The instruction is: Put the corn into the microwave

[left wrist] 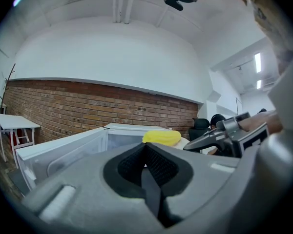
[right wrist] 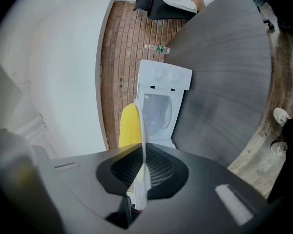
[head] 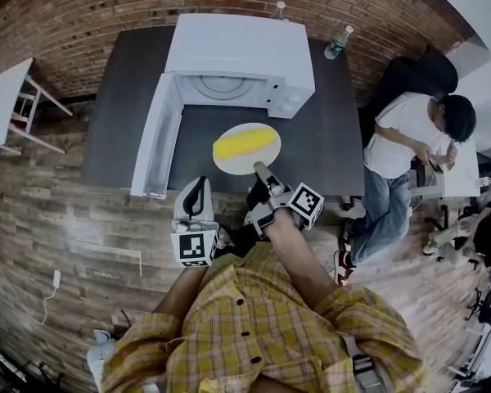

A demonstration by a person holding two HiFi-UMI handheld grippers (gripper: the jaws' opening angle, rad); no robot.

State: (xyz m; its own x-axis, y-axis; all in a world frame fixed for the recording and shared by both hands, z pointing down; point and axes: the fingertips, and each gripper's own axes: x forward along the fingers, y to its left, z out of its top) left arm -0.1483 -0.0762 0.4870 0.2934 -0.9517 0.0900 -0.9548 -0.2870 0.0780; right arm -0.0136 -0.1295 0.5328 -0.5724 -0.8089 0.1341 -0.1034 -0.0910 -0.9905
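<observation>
No writing can be read anywhere in the scene.

The near-left marker cube [head: 194, 248] and the near-right marker cube [head: 308, 204] carry only black-and-white square patterns, no letters or digits. The bottle [head: 338, 43] at the far right of the table [head: 131, 97] has a green label, too small to read. The microwave [head: 237, 56] shows knobs on its panel but no legible print.

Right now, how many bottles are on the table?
2. One bottle stands behind the microwave, at the far edge of the table; the other bottle stands to the microwave's right, also at the far edge. The microwave could hide more.
</observation>
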